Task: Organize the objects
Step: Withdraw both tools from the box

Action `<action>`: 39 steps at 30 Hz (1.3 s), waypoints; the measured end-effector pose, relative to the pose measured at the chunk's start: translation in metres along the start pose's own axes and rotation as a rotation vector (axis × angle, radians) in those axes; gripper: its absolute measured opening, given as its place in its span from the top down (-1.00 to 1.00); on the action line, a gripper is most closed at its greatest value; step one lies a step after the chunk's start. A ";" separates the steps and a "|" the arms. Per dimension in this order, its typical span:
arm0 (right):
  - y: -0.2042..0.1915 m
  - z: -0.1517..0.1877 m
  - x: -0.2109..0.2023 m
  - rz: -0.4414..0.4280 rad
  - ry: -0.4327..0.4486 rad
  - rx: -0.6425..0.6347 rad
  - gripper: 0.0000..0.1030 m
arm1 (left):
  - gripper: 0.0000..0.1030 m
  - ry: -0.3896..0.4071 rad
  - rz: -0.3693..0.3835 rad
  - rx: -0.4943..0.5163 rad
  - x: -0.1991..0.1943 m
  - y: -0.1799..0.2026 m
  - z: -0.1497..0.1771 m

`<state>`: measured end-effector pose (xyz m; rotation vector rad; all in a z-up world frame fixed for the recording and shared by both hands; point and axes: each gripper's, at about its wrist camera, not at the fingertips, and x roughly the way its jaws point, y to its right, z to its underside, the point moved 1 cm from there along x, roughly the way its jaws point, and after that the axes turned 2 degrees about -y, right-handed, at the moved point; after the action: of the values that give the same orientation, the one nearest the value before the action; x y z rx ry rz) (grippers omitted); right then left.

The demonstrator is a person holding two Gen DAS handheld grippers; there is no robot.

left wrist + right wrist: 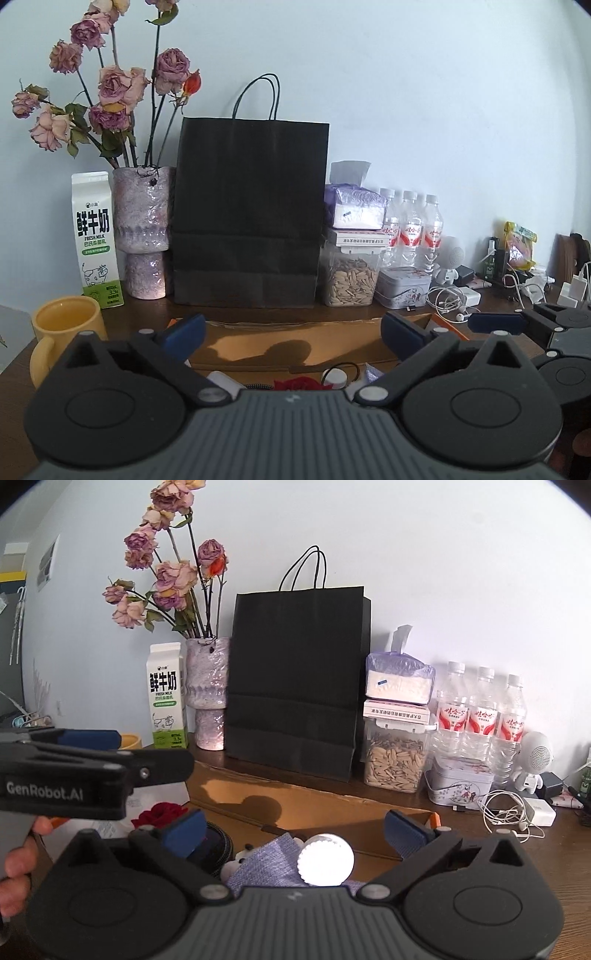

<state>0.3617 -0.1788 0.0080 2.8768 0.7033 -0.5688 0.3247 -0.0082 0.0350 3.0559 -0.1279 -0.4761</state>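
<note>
Hovering over an open cardboard box on the table, both grippers are spreading their fingers wide, gripping nothing. Low in the right wrist frame, a white bottle cap is lying on grey-blue cloth between the right gripper fingers, untouched. The left gripper is sitting at far left.
</note>
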 end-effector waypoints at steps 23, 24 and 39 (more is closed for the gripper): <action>-0.016 0.018 -0.081 0.017 -0.017 0.095 -1.00 | -1.00 -0.096 -0.040 -0.054 -0.076 -0.012 0.017; -0.018 0.021 -0.087 0.015 -0.021 0.100 -1.00 | -1.00 -0.108 -0.045 -0.057 -0.082 -0.013 0.019; -0.044 0.059 -0.144 -0.009 -0.121 0.139 -1.00 | -1.00 -0.285 -0.083 -0.065 -0.144 -0.013 0.065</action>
<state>0.2032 -0.2122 0.0081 2.9349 0.6839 -0.8154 0.1696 0.0152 0.0160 2.9205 0.0045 -0.9004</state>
